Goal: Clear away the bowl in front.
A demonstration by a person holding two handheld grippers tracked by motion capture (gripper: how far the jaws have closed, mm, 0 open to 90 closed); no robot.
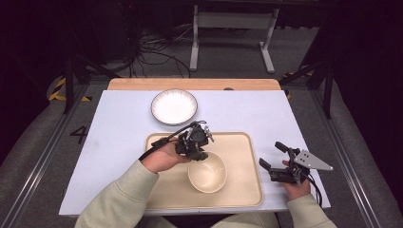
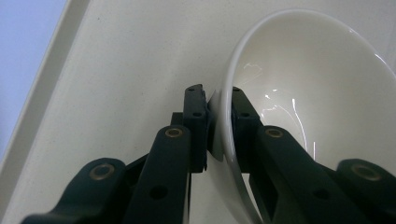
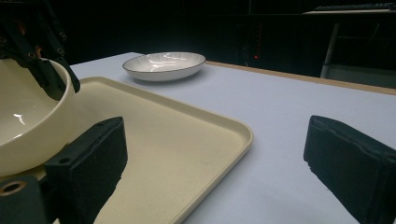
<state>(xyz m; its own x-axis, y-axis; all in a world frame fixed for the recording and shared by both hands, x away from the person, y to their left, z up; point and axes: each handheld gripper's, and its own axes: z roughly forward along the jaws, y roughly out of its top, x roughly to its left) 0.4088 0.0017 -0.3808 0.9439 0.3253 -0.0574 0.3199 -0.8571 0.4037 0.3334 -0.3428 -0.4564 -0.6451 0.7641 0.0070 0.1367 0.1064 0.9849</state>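
I had the left gripper [image 1: 198, 154] clenched on the cream bowl's [image 1: 207, 172] rim, one jaw inside, to lift it off the tray [image 1: 247, 190]. The right gripper [image 1: 272, 156] waited released beside it.

A cream, glossy bowl [image 1: 207, 173] sits open side up at the lower centre of the high view, on a beige tray [image 1: 242, 164]. Its rim at the upper left is pinched between the jaws of the left gripper [image 1: 199, 154]. In the left gripper view the bowl [image 2: 322, 84] fills the right half.
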